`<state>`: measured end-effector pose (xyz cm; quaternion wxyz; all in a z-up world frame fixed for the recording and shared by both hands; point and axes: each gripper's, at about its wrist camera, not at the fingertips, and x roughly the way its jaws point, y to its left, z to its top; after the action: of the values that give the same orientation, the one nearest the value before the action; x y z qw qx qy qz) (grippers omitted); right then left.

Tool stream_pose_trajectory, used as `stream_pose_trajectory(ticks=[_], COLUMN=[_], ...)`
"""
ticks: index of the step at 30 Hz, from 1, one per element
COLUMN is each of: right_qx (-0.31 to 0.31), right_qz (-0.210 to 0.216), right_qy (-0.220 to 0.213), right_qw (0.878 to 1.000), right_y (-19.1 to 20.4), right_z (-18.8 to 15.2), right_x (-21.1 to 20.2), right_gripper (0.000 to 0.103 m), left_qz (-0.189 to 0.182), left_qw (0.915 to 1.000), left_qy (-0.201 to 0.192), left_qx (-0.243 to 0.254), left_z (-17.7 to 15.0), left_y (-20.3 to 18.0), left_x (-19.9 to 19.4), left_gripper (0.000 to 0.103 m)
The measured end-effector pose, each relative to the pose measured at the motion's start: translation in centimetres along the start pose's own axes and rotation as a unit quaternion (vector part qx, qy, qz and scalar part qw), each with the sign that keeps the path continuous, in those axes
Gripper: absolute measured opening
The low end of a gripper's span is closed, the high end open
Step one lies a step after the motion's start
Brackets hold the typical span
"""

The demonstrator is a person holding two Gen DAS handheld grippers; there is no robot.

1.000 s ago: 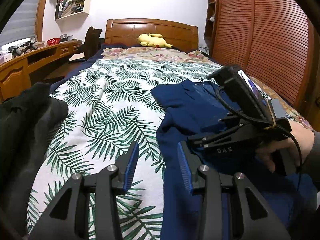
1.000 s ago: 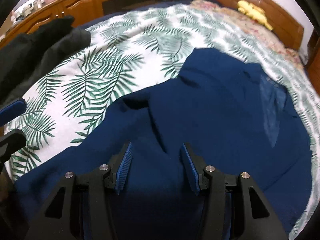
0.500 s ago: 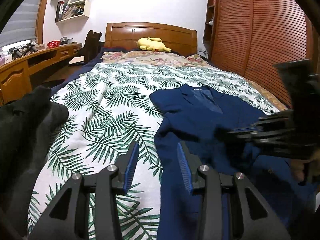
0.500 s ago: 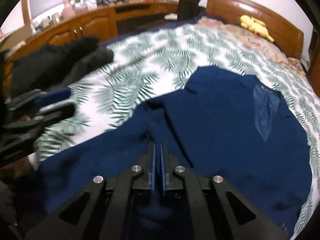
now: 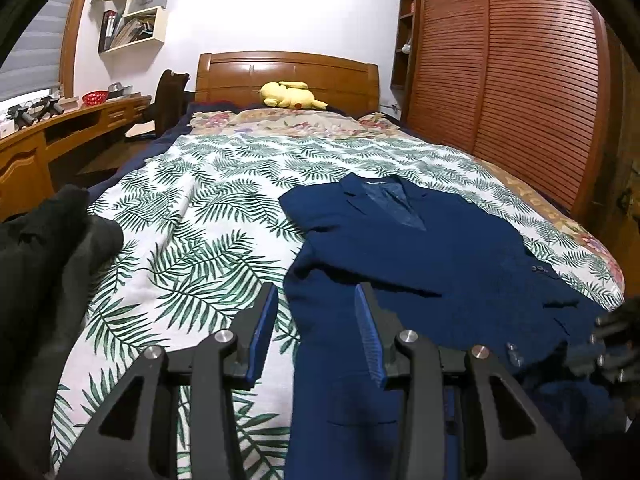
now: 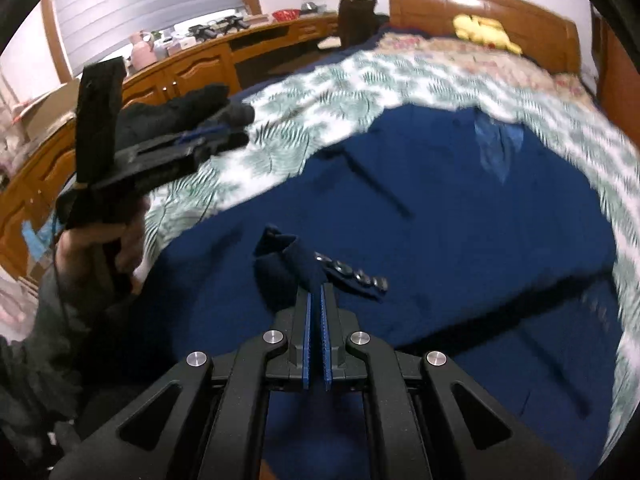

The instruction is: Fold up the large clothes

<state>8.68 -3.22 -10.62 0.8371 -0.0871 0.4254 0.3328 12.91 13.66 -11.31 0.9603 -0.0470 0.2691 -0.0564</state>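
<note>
The right hand-held gripper (image 6: 316, 300) is seen clamped on a fold of sleeve cuff from one navy jacket (image 5: 420, 248), lifted above the garment spread flat on the bed (image 5: 208, 216); a second earlier its jaws were apart over flat cloth. The left hand-held gripper (image 5: 316, 320) is held partly open and empty, unchanged. One dark garment (image 5: 44, 264) is heaped at left. Four metal cuff buttons (image 6: 352, 274) are counted.
</note>
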Motion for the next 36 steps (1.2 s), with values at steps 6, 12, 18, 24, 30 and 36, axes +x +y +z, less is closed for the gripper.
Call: stream_pose_trajectory(ticks=[6,12,18,24,30,36], right_qx=[-0.002,0.001,0.013,0.015,0.022,0.034], right_qz=[-0.017,-0.027,-0.045,-0.070,-0.090,-0.119], right_qy=[0.027,0.019,-0.007,-0.026,-0.042,-0.033], right_qw=[0.999,0.999,0.999,0.997,0.995,0.992], right_y=[0.5,0.3,-1.0,-2.8,-5.1,-8.1], right_z=[-2.5,-3.0,-3.1,-2.9,-3.5,-4.6], right_x=[-0.1,-1.0,-2.7,-3.6,-3.6,-2.7], right_gripper=[0.004,0.009,0.031,0.033,0.037,0.043], left_qz=[-0.017,-0.044,-0.074,-0.074,-0.062,-0.047], left_qw=[0.9997,0.9986,0.9958,0.9941,0.9926,0.9913], left_qy=[0.006,0.016,0.039,0.071,0.103,0.122], left_qx=[0.016,0.026,0.037,0.036,0.017,0.009], left_z=[-0.8,-1.5,-2.6,-4.1,-5.5,-6.3], left_y=[-1.5,-3.4,-5.3,-6.8,-6.8,-7.3], left_x=[-0.5,-0.9,-0.7,0.0,0.7,1.1], left_gripper=[0.039,0.039,0.039,0.039,0.039,0.039])
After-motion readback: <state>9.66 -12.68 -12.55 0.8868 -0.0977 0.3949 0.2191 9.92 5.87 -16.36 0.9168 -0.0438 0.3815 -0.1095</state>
